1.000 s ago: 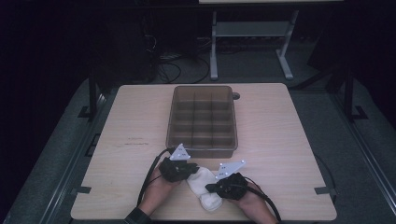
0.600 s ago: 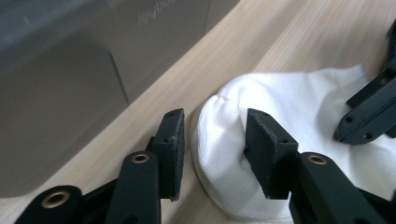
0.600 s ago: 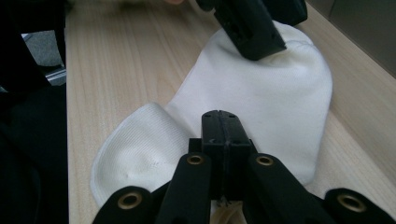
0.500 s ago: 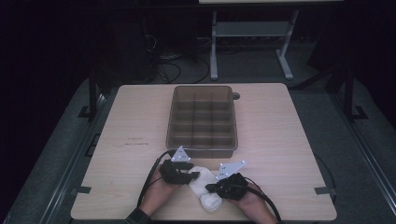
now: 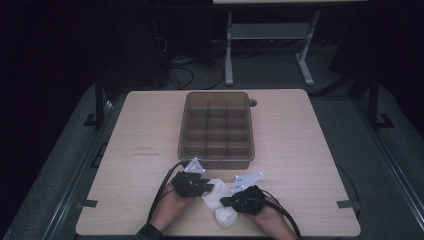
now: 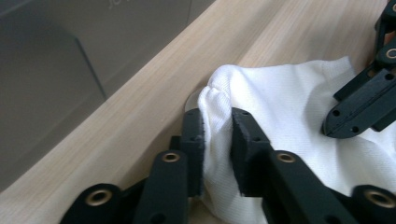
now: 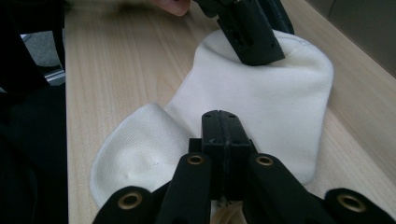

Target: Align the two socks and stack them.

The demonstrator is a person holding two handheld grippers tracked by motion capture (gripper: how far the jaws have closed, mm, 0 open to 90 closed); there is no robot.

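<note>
A white sock (image 5: 220, 204) lies flat near the table's front edge, between both hands. My left gripper (image 5: 201, 186) is at its cuff end. In the left gripper view its jaws (image 6: 217, 123) have just been closing and now pinch a raised fold of the sock (image 6: 289, 98). My right gripper (image 5: 233, 200) comes in from the right. Its jaws (image 7: 223, 126) are shut tight on the sock (image 7: 261, 98) at its near edge. The left gripper's tip (image 7: 254, 46) shows at the far cuff, and the right gripper's tip (image 6: 343, 123) rests on the fabric.
A brown translucent tray (image 5: 216, 161) with several compartments stands just beyond the grippers, at the middle of the wooden table (image 5: 300, 150). Its wall (image 6: 56, 70) is close beside the left gripper. Cables trail back from both grippers along the forearms.
</note>
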